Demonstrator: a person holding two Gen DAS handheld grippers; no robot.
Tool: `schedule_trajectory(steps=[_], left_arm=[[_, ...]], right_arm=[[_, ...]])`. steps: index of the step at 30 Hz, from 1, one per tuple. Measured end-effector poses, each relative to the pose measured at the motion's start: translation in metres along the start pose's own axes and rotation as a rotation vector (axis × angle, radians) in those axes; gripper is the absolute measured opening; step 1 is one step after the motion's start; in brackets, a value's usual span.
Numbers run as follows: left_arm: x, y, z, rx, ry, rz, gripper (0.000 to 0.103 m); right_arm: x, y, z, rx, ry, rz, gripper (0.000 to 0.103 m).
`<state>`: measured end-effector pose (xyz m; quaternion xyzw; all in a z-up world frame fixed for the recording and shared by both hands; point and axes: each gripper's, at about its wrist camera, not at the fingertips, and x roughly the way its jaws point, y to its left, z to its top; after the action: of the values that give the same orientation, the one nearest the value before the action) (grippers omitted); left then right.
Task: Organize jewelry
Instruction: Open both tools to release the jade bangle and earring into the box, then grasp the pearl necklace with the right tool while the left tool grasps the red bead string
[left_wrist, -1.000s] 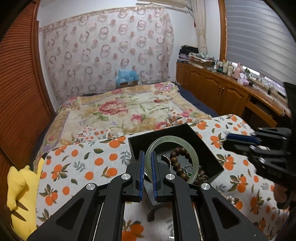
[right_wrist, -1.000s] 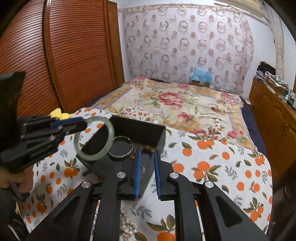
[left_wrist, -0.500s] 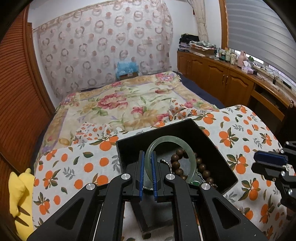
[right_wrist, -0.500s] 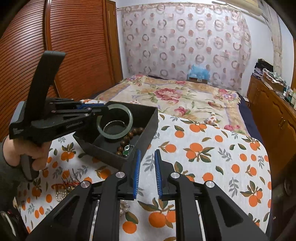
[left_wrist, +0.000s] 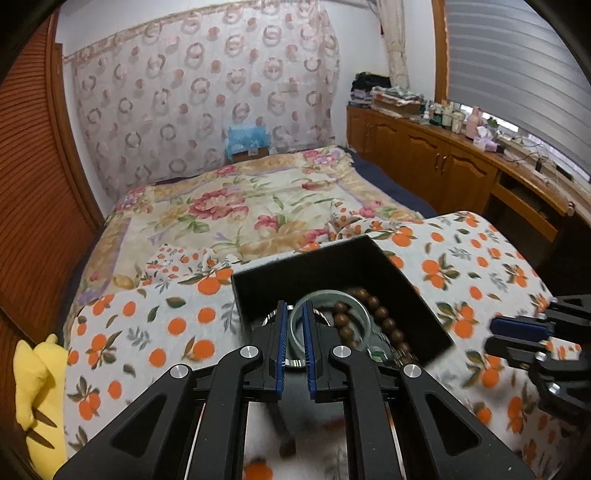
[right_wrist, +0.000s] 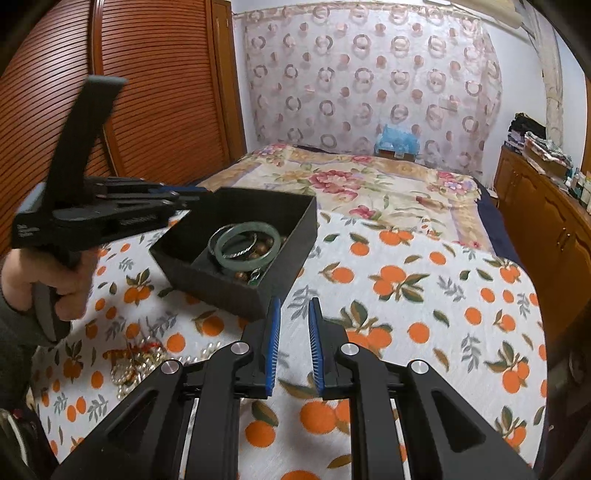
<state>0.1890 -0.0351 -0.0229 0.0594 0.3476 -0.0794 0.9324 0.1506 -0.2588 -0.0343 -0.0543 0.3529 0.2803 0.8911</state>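
Observation:
The pale green bangle (left_wrist: 365, 319) (right_wrist: 242, 263) lies flat in the black box (left_wrist: 314, 269) (right_wrist: 221, 288), on top of brown beads (left_wrist: 384, 314) and a silver bangle (right_wrist: 218, 234). My left gripper (left_wrist: 294, 304) (right_wrist: 205, 195) hovers over the box's left rim. Its jaws stand all but shut, with only a slit between them, and they press on nothing. The bangle shows through that slit, further off. My right gripper (right_wrist: 294, 301) (left_wrist: 493, 334) sits just in front of the box's near corner. Its jaws are a little apart and hold nothing.
The box rests on a white cloth with orange prints (right_wrist: 406, 314) that covers the foot of a bed. A heap of pearls and gold pieces (right_wrist: 136, 358) lies on the cloth at the left. A hand (right_wrist: 70, 284) grips the left tool. A yellow plush (left_wrist: 33, 387) sits at the far left.
The bangle was held upright in my left gripper over the box. Now it lies flat inside, free of the gripper. In the right wrist view the box has slid from below to the upper left.

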Motion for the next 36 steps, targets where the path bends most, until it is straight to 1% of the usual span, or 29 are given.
schedule_trajectory(steps=[2,3,5,9,10,11,13,16,20,24,26,27,28,30,31,32,36], left_arm=[[-0.015,-0.001,-0.010,0.005,-0.009,-0.016,0.008],[-0.023,-0.002,-0.017,0.007,-0.015,-0.023,0.008],[-0.034,-0.002,-0.030,0.014,-0.014,-0.038,0.008],[-0.047,0.002,-0.054,0.006,0.007,-0.059,0.009],[-0.050,0.005,-0.061,-0.004,0.016,-0.066,0.015],[-0.052,0.006,-0.068,-0.011,0.022,-0.072,0.019],[-0.054,0.008,-0.081,-0.021,0.039,-0.080,0.019],[-0.058,0.008,-0.099,-0.031,0.062,-0.090,0.019],[-0.065,0.008,-0.116,-0.039,0.078,-0.114,0.019],[-0.071,0.007,-0.125,-0.043,0.087,-0.135,0.021],[-0.073,0.006,-0.129,-0.048,0.090,-0.155,0.028],[-0.073,0.004,-0.131,-0.045,0.094,-0.162,0.028],[-0.072,0.002,-0.131,-0.040,0.099,-0.166,0.028],[-0.069,-0.001,-0.133,-0.032,0.109,-0.174,0.028],[-0.067,-0.003,-0.133,-0.029,0.114,-0.179,0.028],[-0.064,-0.006,-0.134,-0.021,0.124,-0.191,0.028],[-0.054,-0.013,-0.136,0.010,0.148,-0.187,0.028]], right_arm=[[0.002,0.002,-0.006,-0.005,0.013,0.009,0.019],[0.002,0.004,-0.009,-0.007,0.022,0.014,0.026],[0.005,0.005,-0.016,-0.010,0.042,0.029,0.032],[0.008,0.010,-0.024,-0.021,0.075,0.055,0.032],[0.009,0.012,-0.026,-0.029,0.085,0.068,0.032],[0.010,0.014,-0.028,-0.031,0.094,0.079,0.032],[0.014,0.016,-0.029,-0.035,0.114,0.094,0.032],[0.020,0.016,-0.030,-0.030,0.137,0.093,0.032],[0.024,0.011,-0.028,0.004,0.146,0.117,0.032],[0.028,0.011,-0.029,0.023,0.162,0.153,0.032],[0.029,0.016,-0.031,0.000,0.170,0.143,0.032],[0.029,0.018,-0.032,-0.010,0.169,0.140,0.026],[0.029,0.019,-0.032,-0.009,0.173,0.154,0.024],[0.029,0.020,-0.032,-0.015,0.171,0.148,0.023],[0.028,0.021,-0.032,-0.024,0.169,0.140,0.020],[0.026,0.022,-0.031,-0.030,0.156,0.133,0.009],[0.017,0.019,-0.026,-0.028,0.119,0.105,0.009]])
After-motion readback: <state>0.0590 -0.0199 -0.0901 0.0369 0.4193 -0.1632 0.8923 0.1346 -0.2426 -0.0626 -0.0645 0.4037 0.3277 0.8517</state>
